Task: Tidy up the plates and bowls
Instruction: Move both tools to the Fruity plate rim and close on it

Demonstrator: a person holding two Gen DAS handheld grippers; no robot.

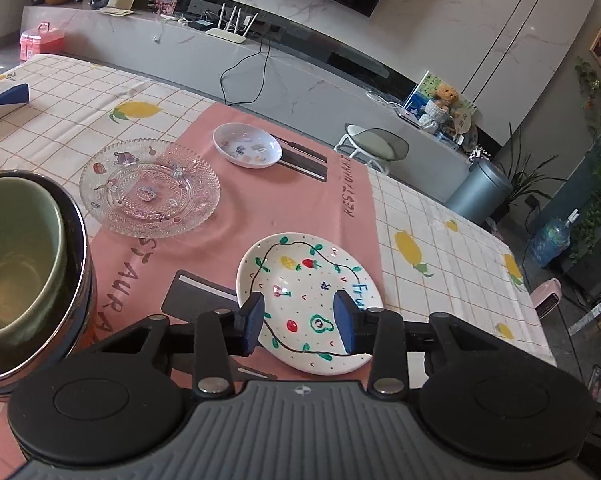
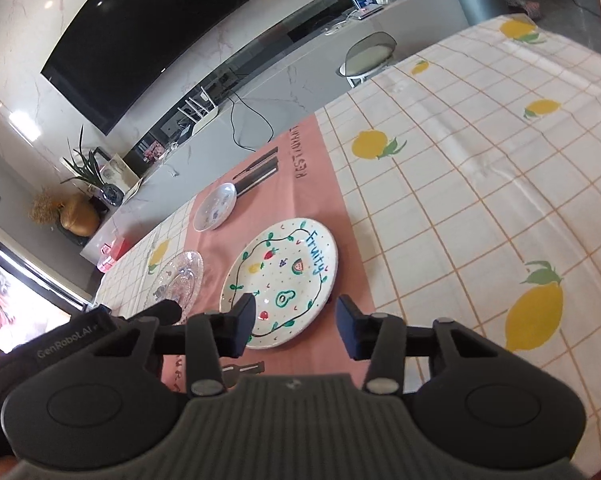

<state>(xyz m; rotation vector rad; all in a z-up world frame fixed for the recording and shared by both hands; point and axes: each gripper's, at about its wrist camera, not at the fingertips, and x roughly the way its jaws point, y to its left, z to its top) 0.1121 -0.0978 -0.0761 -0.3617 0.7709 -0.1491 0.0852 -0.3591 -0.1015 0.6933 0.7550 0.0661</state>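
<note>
**Living-room counter with plates and bowls spread on a pink mat**

Lemon-print checked cloth (image 2: 480,184) covers the counter (image 1: 452,240), and a pink mat (image 1: 300,200) printed with cutlery shapes and lettering lies across its middle. Behind it runs a long grey marble shelf (image 1: 300,76) under a dark wall screen (image 2: 140,40), with a white router (image 1: 230,26), a teddy bear (image 1: 444,98), a grey stool (image 1: 374,142) and a grey bin (image 1: 480,188) around it.

Four pieces of tableware sit here. A white plate painted with fruit (image 1: 300,276) rests on the near part of the mat. Farther back and to its left in the left wrist view lies a clear glass plate (image 1: 150,188), half on the mat and half on the cloth. A small white dish (image 1: 247,146) with tiny pictures sits at the far end of the mat, touching neither plate. At the left edge of that view stands a green bowl (image 1: 16,264) nested inside a stack of dark bowls (image 1: 82,248).

The left claw (image 1: 298,322) hovers over the near rim of the fruit plate, its blue pads partly apart with nothing held between them. The right claw (image 2: 294,324) hangs over the same plate's near edge from the other side, also half open and gripping nothing. A black-gloved hand (image 2: 60,336) shows at the left of the right wrist view.
</note>
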